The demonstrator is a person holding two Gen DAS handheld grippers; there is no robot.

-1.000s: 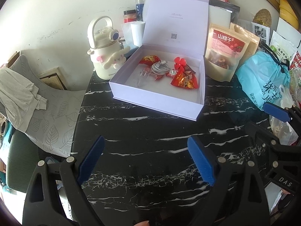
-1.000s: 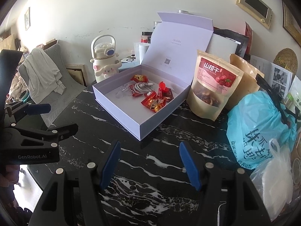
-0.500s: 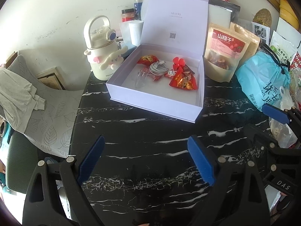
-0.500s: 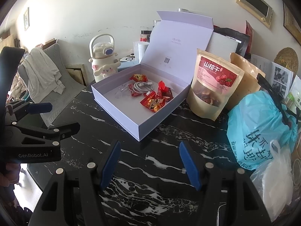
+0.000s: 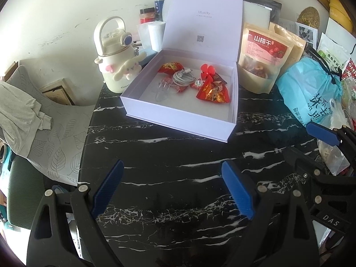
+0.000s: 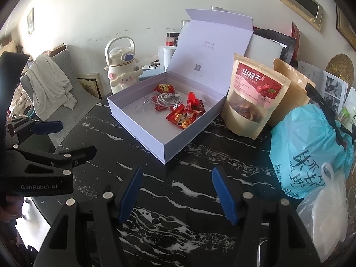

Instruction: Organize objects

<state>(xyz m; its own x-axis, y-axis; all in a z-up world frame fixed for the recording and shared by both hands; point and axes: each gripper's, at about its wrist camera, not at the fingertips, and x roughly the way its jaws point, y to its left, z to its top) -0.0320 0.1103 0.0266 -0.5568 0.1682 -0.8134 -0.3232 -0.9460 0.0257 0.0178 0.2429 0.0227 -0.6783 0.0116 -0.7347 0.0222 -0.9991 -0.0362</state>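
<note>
The open box (image 5: 178, 102) is sitting on the black marbled table (image 5: 169, 178) and is serving as the landmark here. Its lid (image 5: 204, 20) is standing upright at the far side. Inside the box, toward its back half, the following items are lying together: red snack packets (image 5: 213, 92), a coiled white cable (image 5: 182, 79), a small red flower-shaped piece (image 5: 205, 71) and a clear plastic item (image 5: 161, 90) that is too faint to identify.

The left gripper (image 5: 172, 185) is hovering over bare table in front of the box, with its blue pads spread wide and nothing between them. The right gripper (image 6: 176, 192) is hovering in front of the box's near corner, likewise released and carrying nothing. Both are well apart from the box.

To the left of the box a cream kettle-shaped bottle (image 5: 115, 55) is standing just beside the box wall. To the right of the box a pouch of dried fruit (image 6: 251, 98) is leaning upright, and beyond it a light blue bag (image 6: 311, 149) is lying.

Judged from this layout, the collecting step appears finished, since the table in front of the box is carrying no loose items. The step in hand is probably the closing of the box. The next move is calling for one gripper to reach past the contents to the lid's top edge and tip it forward, while the other is steadying the front wall so the box is not sliding.
</note>
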